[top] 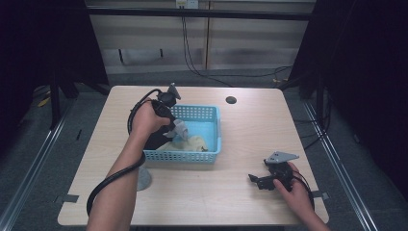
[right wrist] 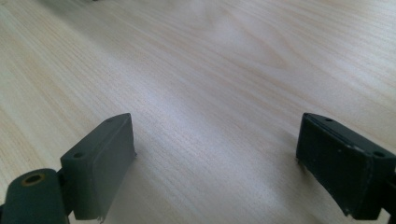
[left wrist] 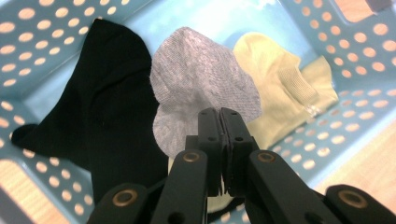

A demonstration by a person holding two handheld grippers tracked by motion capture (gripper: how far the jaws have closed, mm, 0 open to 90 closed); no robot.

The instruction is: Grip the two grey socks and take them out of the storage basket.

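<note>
A light blue perforated basket (top: 211, 115) stands mid-table. My left gripper (top: 176, 128) reaches down into it and is shut on a grey sock (top: 182, 131), which hangs a little above the basket floor. In the left gripper view the jaws (left wrist: 220, 126) pinch the grey sock (left wrist: 201, 84) at its edge. A black sock (left wrist: 93, 107) lies to its left and a pale yellow sock (left wrist: 285, 88) to its right, both inside the basket (left wrist: 359, 56). My right gripper (top: 255, 181) rests low near the table's front right. Its jaws (right wrist: 215, 154) are open over bare wood.
A grey piece of cloth (top: 143, 179) lies on the table in front of the basket, partly under the left forearm. A small round hole (top: 231, 100) sits near the table's far edge. Bare wooden tabletop (top: 255, 130) stretches right of the basket.
</note>
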